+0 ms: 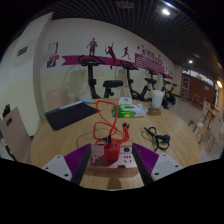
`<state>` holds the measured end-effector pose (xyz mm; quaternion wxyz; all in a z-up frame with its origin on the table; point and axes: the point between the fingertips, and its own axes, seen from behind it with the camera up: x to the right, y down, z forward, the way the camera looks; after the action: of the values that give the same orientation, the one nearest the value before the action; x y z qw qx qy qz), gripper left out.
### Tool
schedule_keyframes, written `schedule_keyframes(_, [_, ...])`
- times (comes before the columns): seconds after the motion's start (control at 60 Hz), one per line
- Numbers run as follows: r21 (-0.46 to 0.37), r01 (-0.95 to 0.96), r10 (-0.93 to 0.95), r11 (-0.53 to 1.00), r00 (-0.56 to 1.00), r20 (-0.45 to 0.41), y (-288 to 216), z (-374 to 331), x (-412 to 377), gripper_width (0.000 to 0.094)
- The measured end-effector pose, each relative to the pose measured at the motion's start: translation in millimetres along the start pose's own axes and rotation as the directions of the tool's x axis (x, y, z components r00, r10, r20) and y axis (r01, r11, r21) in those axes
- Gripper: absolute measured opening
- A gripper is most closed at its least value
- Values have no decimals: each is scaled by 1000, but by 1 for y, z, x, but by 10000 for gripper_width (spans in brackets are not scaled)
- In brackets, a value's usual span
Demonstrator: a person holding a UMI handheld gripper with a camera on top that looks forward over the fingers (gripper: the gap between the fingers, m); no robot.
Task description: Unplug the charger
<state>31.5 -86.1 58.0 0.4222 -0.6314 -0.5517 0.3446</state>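
Observation:
A red charger [106, 152] is plugged upright into a white power strip [123, 156] that lies on the wooden table [170, 140]. Its orange-red cable [100, 126] loops up and away over the table beyond it. My gripper [111, 164] is open, with its purple pads [86, 160] wide apart on either side of the strip. The charger stands between the fingers with a gap on each side. The strip's near end is hidden below the fingers.
Farther along the table lie a green and white box [128, 108], a white tub [157, 99], a coil of black cable [157, 135] and a dark mat [68, 115]. A wooden chair [17, 132] stands to the left. Exercise bikes [93, 82] line the back wall.

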Motion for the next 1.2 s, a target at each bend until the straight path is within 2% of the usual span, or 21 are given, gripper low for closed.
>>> schedule_keyframes(0.25, [-29, -17, 16, 999, 1000, -12, 12, 48, -4, 851])
schedule_keyframes(0.383, [-13, -27, 27, 1000, 1000, -7, 11, 53, -6, 802])
schedule_keyframes(0.433, [-21, -27, 27, 999, 1000, 13, 12, 52, -13, 468])
schedule_keyframes(0.467, [-22, -6, 5, 1000, 998, -57, 12, 57, 4, 245])
schedule_keyframes(0.5, [-31, -38, 36, 999, 998, -42, 12, 58, 1, 235])
schedule_keyframes(0.567, [-63, -66, 64, 996, 998, -29, 8, 56, 2, 153])
schedule_keyframes(0.6, [17, -100, 100, 995, 995, -23, -20, 48, 6, 150])
schedule_keyframes(0.667, [189, -63, 77, 980, 995, -70, -103, 23, 36, 148])
schedule_keyframes(0.733, [225, -104, 122, 969, 990, -70, -155, 7, 53, 147])
schedule_keyframes(0.783, [169, -122, 135, 978, 988, -69, -163, 6, 72, 147])
schedule_keyframes(0.867, [79, -117, 126, 990, 985, -118, -156, -2, 112, 151])
schedule_keyframes(0.933, [-34, -89, 83, 995, 983, -161, -119, -3, 144, 167])
schedule_keyframes(1.083, [-273, -100, 50, 957, 981, -187, -17, 14, 181, 186])
schedule_keyframes(1.2, [-375, -97, 28, 922, 982, -184, 41, 23, 189, 236])
